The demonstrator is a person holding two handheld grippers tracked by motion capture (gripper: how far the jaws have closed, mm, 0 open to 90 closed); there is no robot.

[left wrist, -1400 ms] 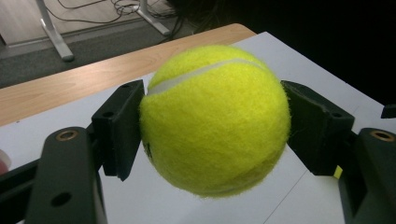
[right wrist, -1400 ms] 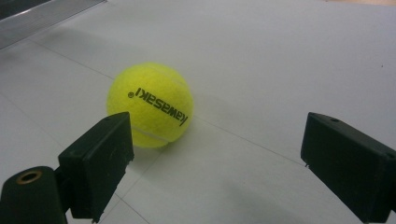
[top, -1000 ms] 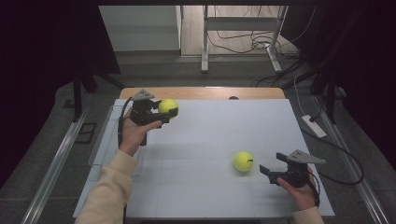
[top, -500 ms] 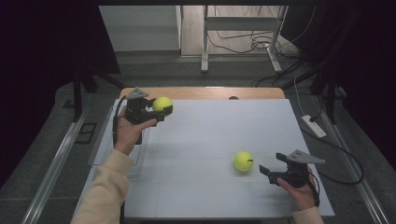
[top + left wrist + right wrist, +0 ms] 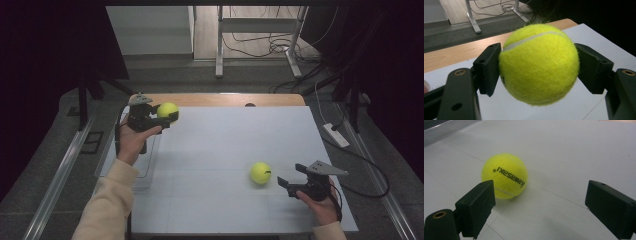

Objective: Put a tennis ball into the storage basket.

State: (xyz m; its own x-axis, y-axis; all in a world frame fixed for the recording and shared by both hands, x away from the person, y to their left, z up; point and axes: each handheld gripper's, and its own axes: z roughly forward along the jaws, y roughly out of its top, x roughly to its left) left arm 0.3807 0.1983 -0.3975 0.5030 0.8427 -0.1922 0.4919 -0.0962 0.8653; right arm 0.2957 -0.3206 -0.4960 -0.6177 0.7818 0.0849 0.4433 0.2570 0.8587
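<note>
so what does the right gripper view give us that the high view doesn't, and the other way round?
Right gripper view: black "kawasaki" lettering on the tennis ball on the table, and the right gripper with its jaws wide apart, the ball ahead of them near the left jaw, not between the pads.

High view: the left gripper shut on a second tennis ball, held above the table's far left corner, plus both of the person's hands, the wooden table edge and floor cables.

Both: that lettered ball, the open right gripper and the white table surface.
</note>
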